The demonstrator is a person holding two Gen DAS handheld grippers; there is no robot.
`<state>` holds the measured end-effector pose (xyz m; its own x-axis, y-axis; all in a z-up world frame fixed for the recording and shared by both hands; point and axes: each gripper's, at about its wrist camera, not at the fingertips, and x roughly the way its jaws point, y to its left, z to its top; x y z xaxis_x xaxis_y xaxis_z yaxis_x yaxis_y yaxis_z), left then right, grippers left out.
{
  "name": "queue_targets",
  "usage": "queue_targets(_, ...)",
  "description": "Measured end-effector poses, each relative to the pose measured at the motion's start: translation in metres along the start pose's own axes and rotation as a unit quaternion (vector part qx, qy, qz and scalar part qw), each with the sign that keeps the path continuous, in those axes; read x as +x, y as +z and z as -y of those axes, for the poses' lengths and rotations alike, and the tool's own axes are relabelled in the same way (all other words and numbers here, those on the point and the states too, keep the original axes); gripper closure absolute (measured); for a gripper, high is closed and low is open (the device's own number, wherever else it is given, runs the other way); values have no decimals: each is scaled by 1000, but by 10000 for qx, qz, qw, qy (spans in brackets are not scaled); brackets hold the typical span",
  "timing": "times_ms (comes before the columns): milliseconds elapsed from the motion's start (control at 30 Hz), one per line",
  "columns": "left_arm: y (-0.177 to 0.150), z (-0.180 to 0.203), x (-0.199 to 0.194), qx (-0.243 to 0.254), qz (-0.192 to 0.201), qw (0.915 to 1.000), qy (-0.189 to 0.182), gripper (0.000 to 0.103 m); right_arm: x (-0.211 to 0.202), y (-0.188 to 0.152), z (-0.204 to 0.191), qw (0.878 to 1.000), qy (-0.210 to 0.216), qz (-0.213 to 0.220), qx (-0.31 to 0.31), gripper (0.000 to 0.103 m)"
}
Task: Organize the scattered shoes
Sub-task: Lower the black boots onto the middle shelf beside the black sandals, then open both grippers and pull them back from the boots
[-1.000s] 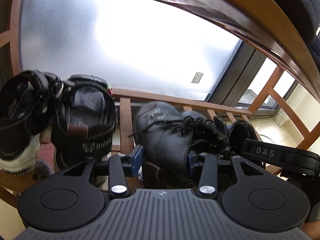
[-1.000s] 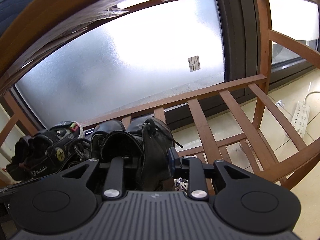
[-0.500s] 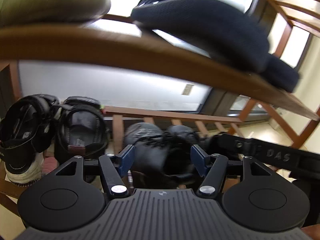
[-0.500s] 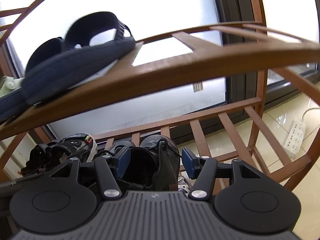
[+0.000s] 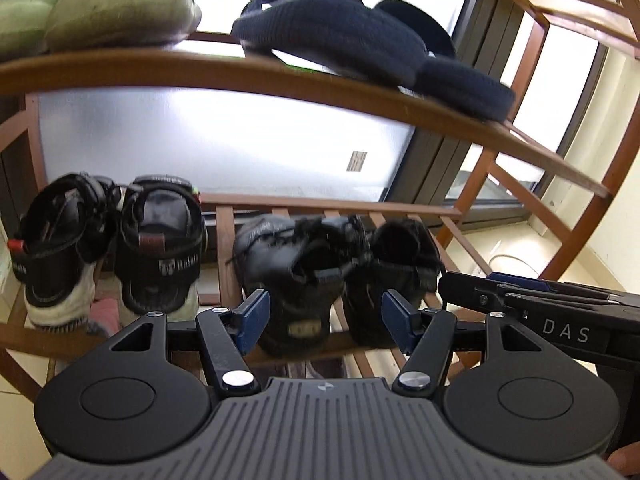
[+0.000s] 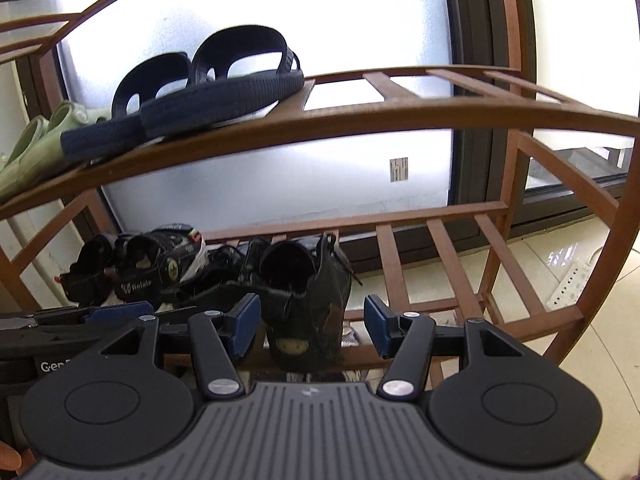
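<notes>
Both grippers face a wooden shoe rack (image 5: 280,76) that stands in front of a frosted window (image 6: 320,20). The left gripper (image 5: 326,316) has its jaws spread wide and holds nothing; between the blue pads (image 5: 252,316) the heel of the left black boot (image 5: 292,272) shows, resting on the lower slatted shelf (image 5: 224,248) just beyond the fingertips and not touched by them. The right gripper (image 6: 312,324) is likewise spread apart and empty, framing the right black boot (image 6: 308,292), which stands upright on the same shelf right beside its mate. To the left of the boots on that shelf sits a pair of black sports sandals (image 5: 160,240) with pale soles, heels toward the camera. On the shelf above lie dark blue slides (image 6: 208,84) side by side, and further left a pair of pale green clogs (image 5: 100,4). A white power strip (image 6: 568,284) lies on the tiled floor (image 6: 580,360) to the right of the rack.
</notes>
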<state>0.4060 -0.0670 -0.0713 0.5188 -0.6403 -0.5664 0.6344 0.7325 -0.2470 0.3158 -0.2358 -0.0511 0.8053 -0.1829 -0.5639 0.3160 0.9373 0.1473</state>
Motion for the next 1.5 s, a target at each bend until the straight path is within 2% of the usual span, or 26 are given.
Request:
queue_targets(133, -9, -1, 1, 22, -92, 10000, 29, 42, 9, -10, -1, 9999, 45, -126, -93, 43)
queue_targets(200, -11, -3, 1, 34, -120, 9999, 32, 48, 15, -14, -2, 9997, 84, -181, -128, 45)
queue_targets(267, -14, -4, 2, 91, -127, 9999, 14, 65, 20, -19, -6, 9995, 92, -215, -223, 57)
queue_targets(333, -16, -5, 5, 144, -147, 9998, -22, 78, 25, -22, -8, 9992, 100, -253, -301, 63)
queue_targets(433, -21, -9, 11, 169, -225, 9995, -108, 87, 33, -28, -12, 9987, 70, -280, -423, 64)
queue_targets(600, -21, -14, 20, 105, -246, 9996, -114, 88, 42, -29, -14, 9984, -2, -263, -494, 69)
queue_targets(1167, -11, -23, 46, -95, -232, 9997, -69, 88, 69, -23, -10, 9992, -28, -132, -369, 67)
queue_targets(1500, -13, -15, 41, -51, -281, 9996, -72, 86, 61, -22, -14, 9991, -2, -96, -418, 67)
